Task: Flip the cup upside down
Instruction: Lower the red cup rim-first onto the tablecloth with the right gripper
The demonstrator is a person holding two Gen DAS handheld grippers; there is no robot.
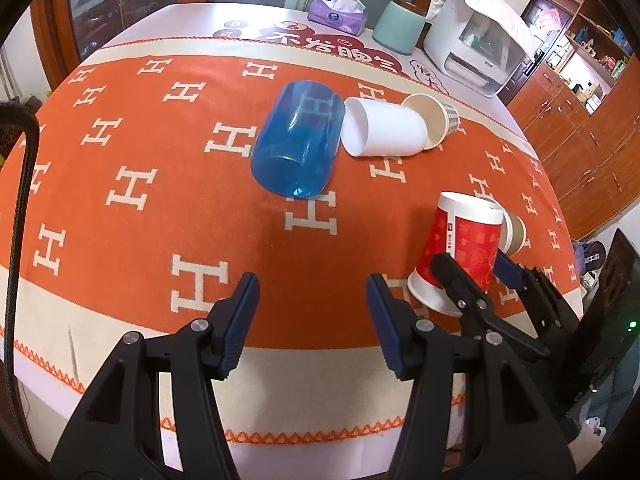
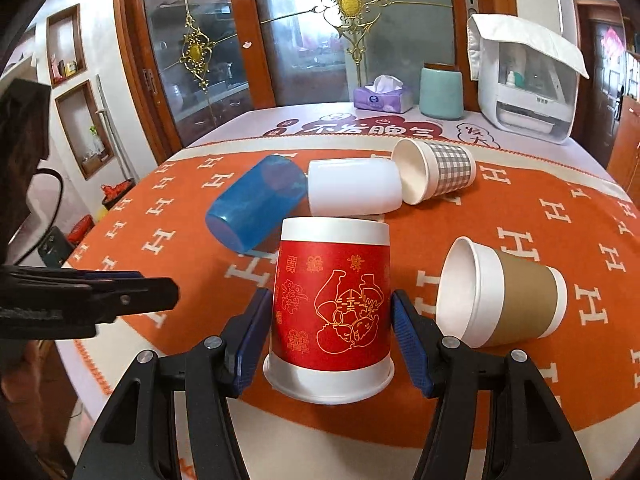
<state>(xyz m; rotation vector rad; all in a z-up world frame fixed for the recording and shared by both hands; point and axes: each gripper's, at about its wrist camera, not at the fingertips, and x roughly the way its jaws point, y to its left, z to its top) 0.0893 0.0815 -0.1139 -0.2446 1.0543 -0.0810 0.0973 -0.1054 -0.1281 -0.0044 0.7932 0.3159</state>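
A red paper cup (image 2: 332, 312) with gold print stands upside down, rim on the orange cloth, between the fingers of my right gripper (image 2: 332, 332). The jaws are open around it, with small gaps on both sides. In the left wrist view the same cup (image 1: 460, 252) sits at the right with my right gripper (image 1: 476, 276) around it. My left gripper (image 1: 312, 312) is open and empty above the cloth's near edge. Its fingers (image 2: 132, 300) show at the left of the right wrist view.
Lying on their sides: a blue plastic cup (image 1: 298, 144), a white cup (image 1: 384, 126), a checked paper cup (image 2: 436, 170) and a brown-sleeved paper cup (image 2: 500, 292). At the table's back stand a tissue pack (image 2: 384, 94), a teal canister (image 2: 440, 90) and a white appliance (image 2: 524, 88).
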